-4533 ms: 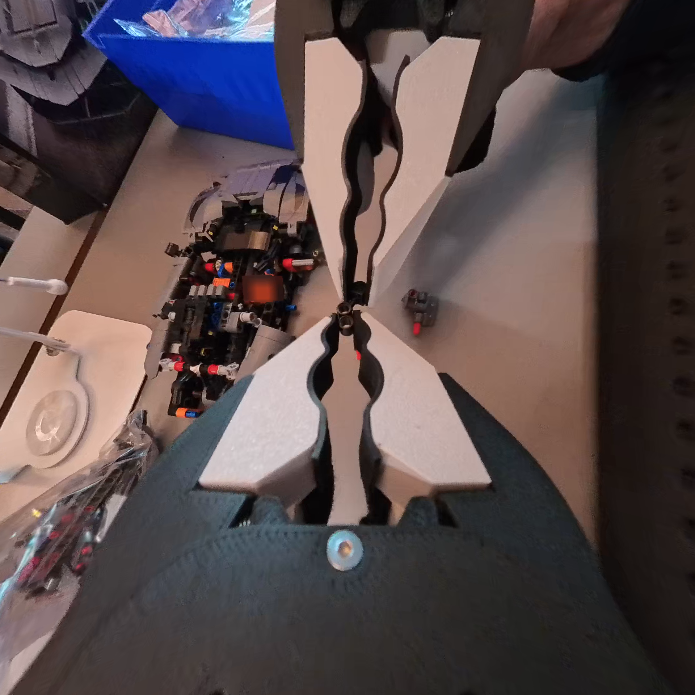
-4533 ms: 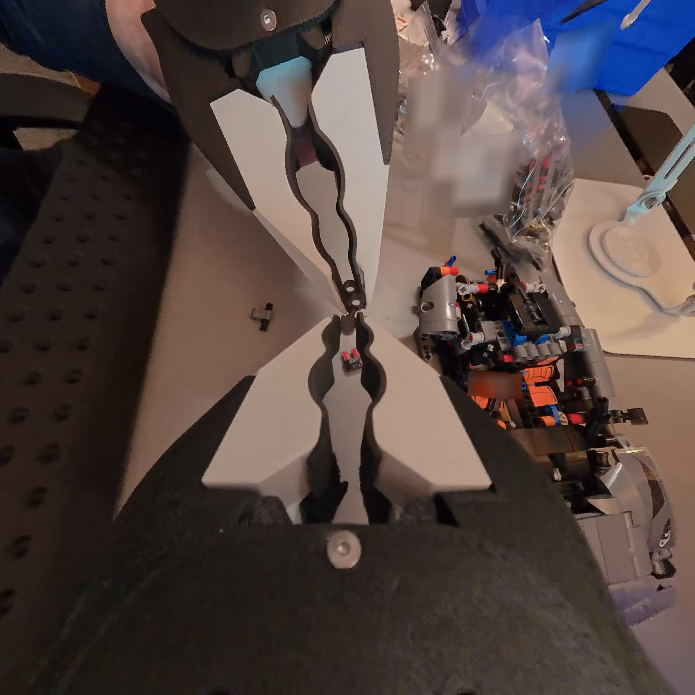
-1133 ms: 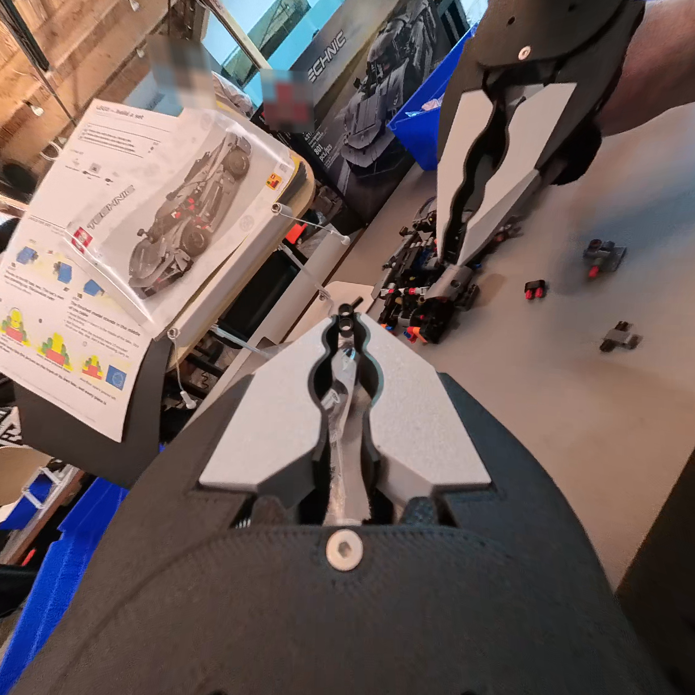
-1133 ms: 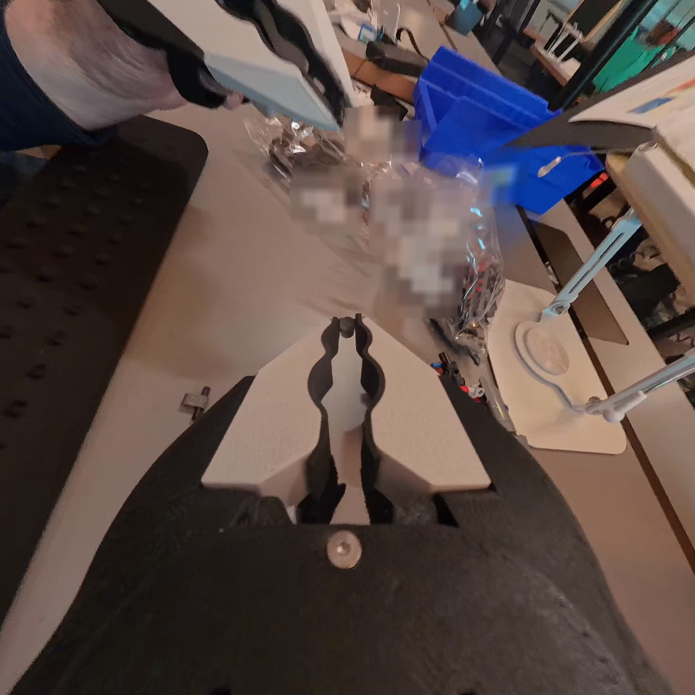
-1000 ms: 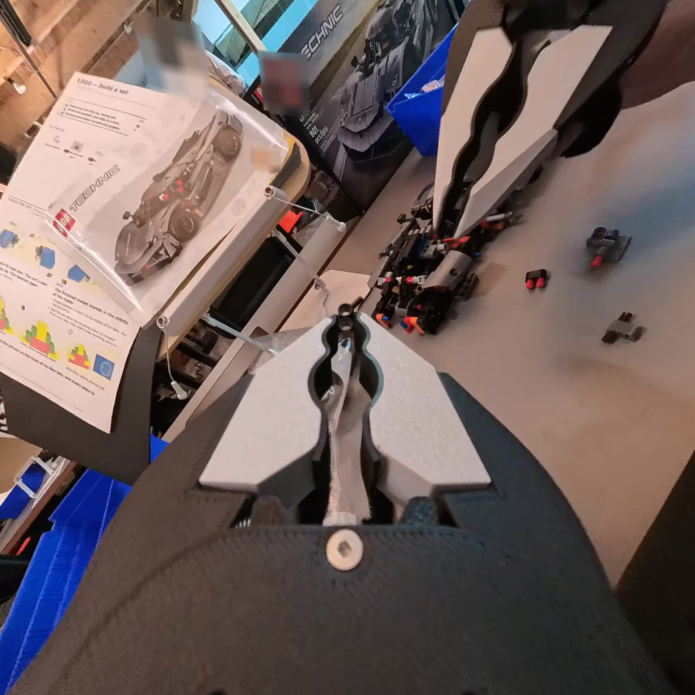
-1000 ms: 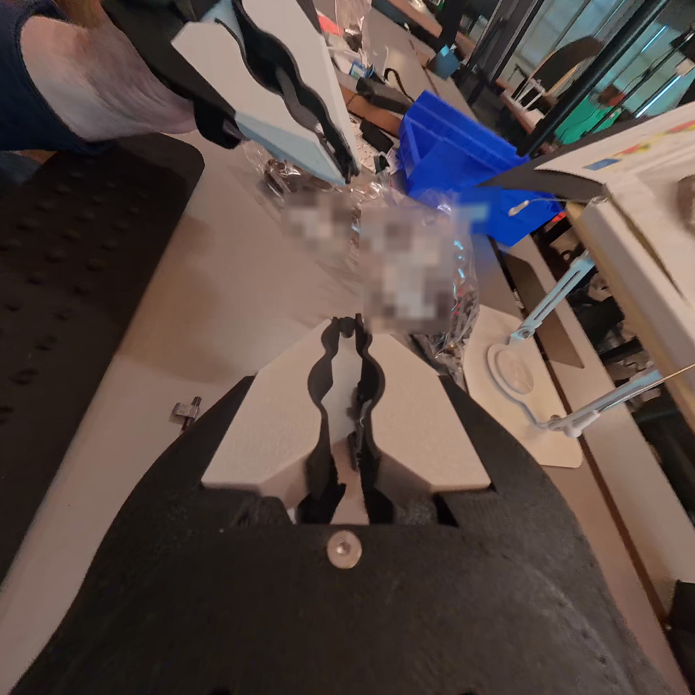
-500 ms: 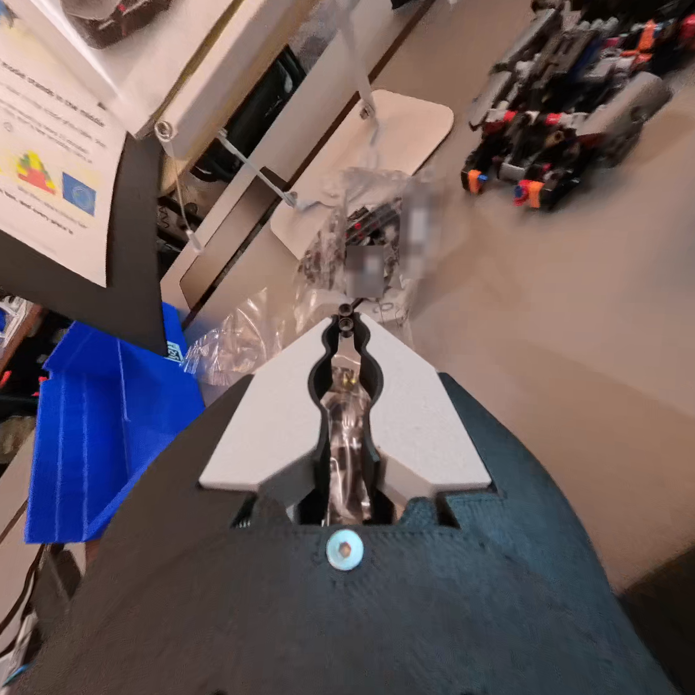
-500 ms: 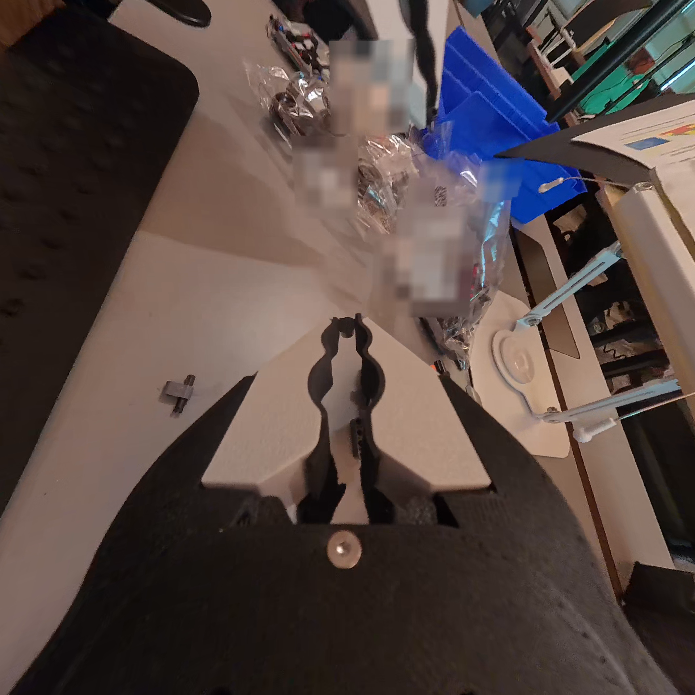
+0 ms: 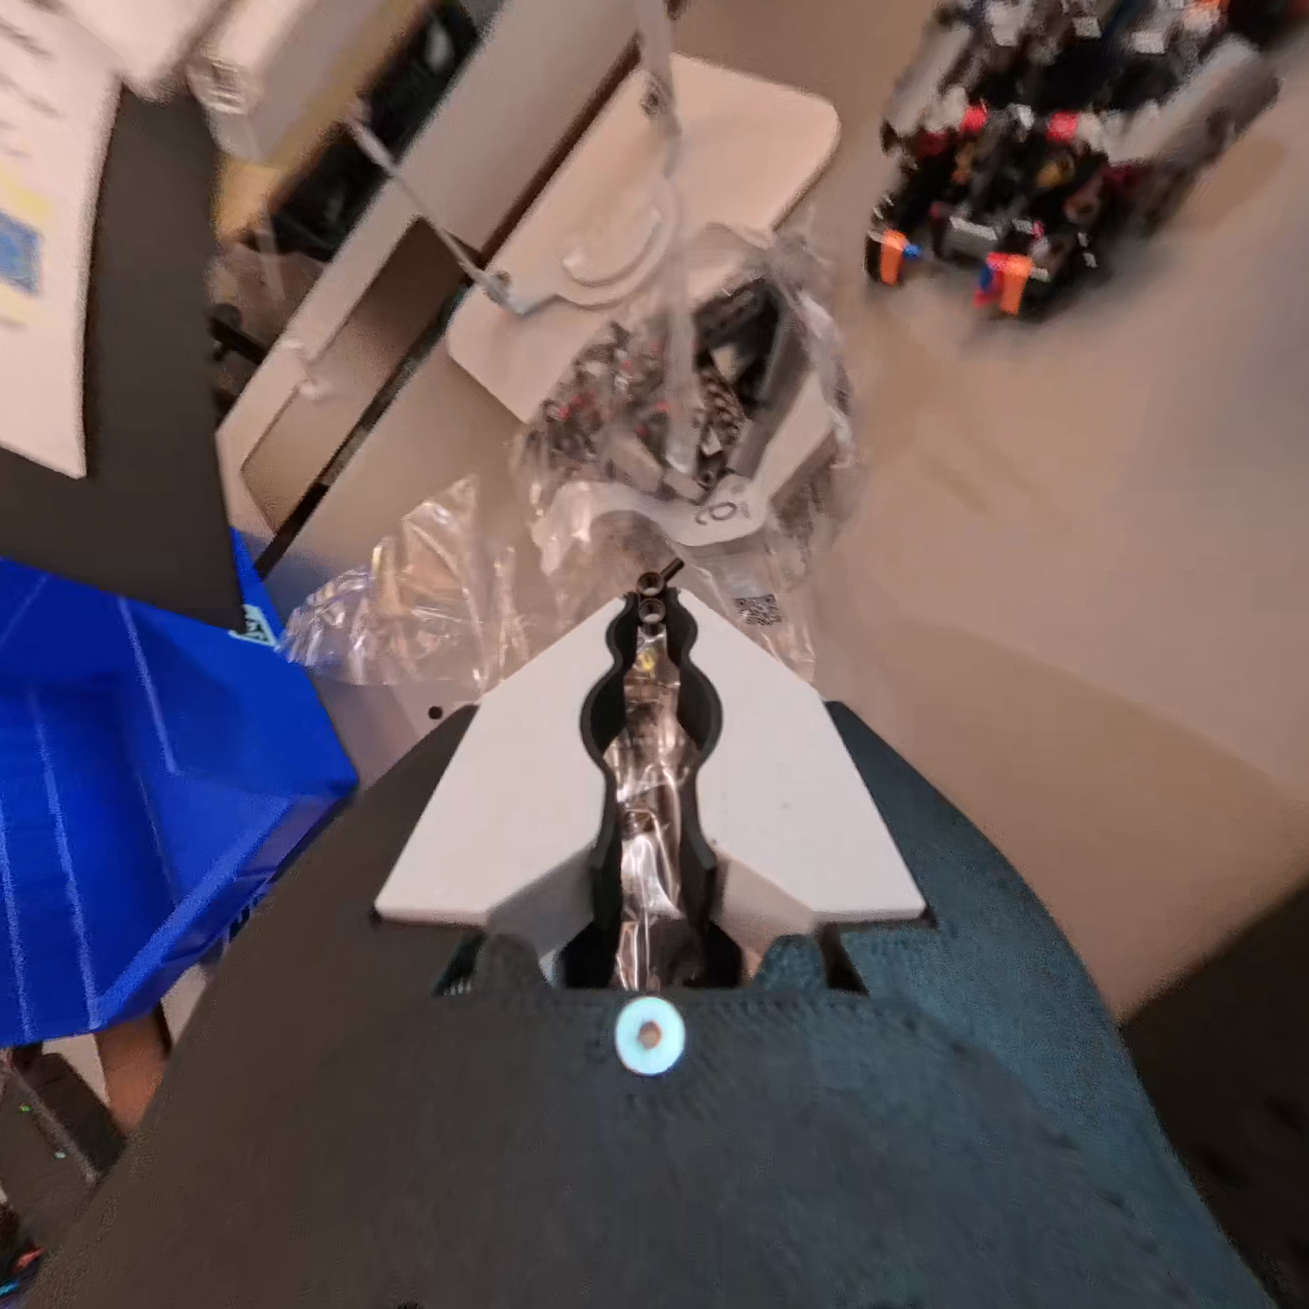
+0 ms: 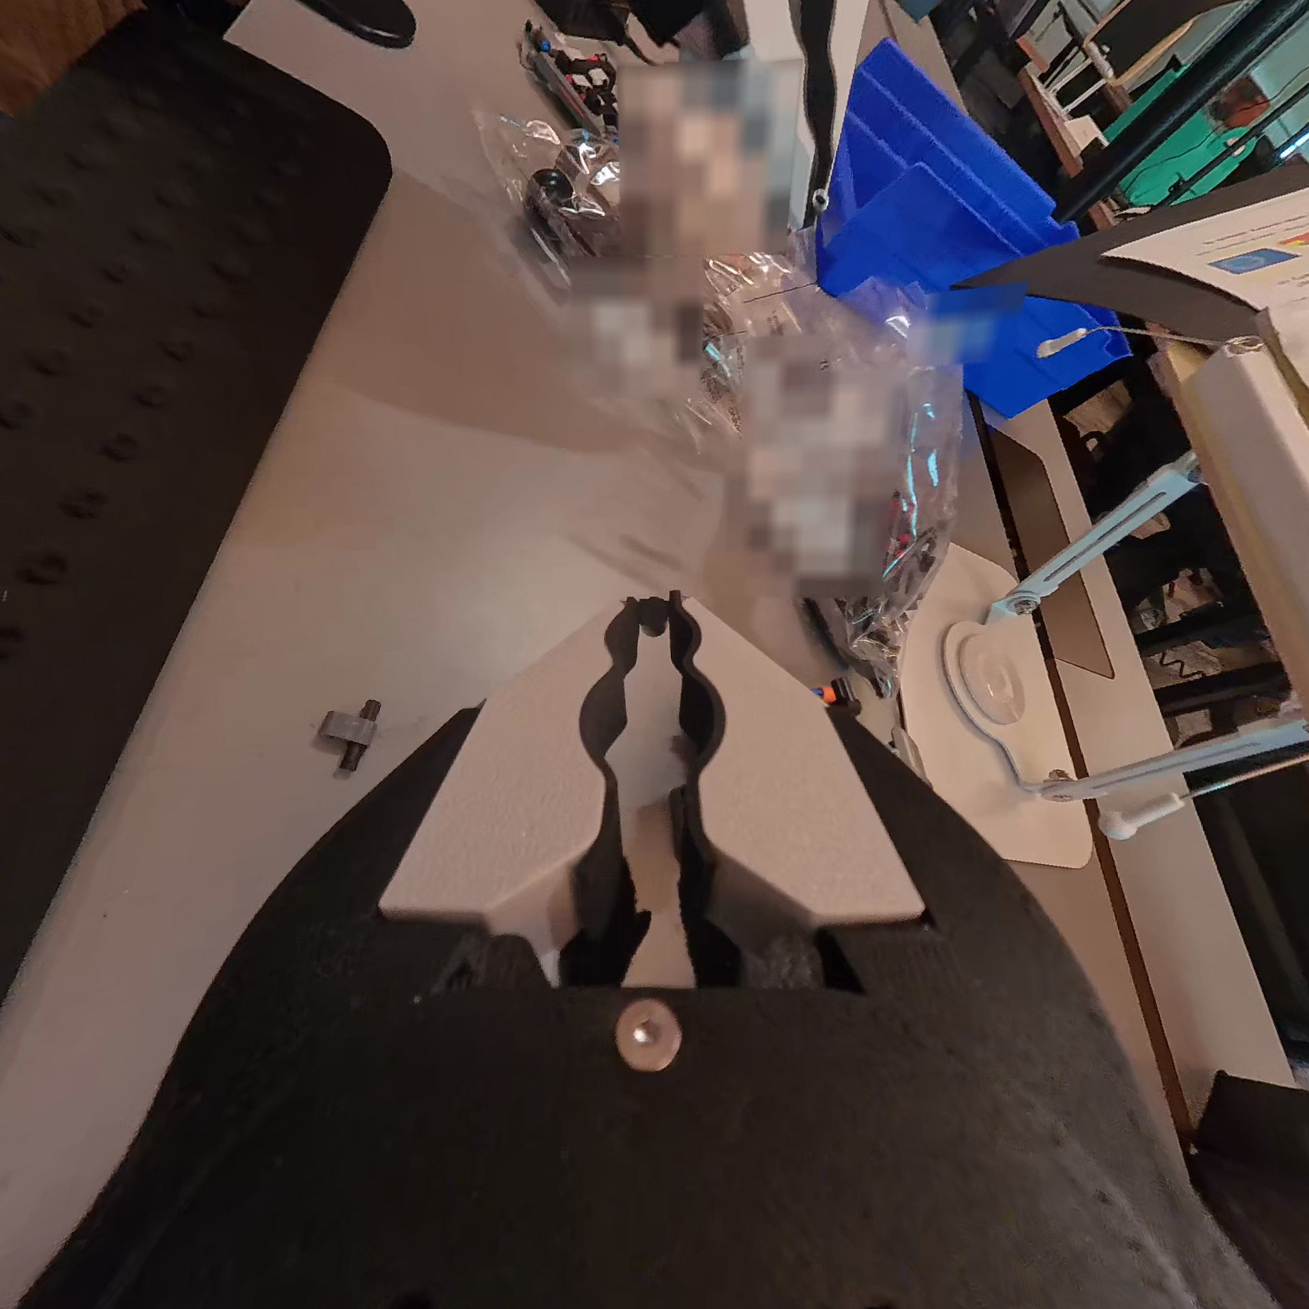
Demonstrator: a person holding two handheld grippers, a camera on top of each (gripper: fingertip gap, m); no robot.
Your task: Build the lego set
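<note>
At 12 o'clock off the left gripper: bag of parts, just beyond the tips.
Clamped narrow on a small black connector, pointing 12–1. Right gripper nearly closed around something tiny and dark. Half-built car way off at 1, open tabletop at 3, blue bin crowding 9.

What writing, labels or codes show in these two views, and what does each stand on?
I don't quote writing; here is where it stands.
Printed sheet, upper right: small print and coloured marks, too small to read.
Clear bag: white label with short print, square code beside it.
Blue bin: corner label, blurred.
Other bags: hidden by mosaic patches.
</note>
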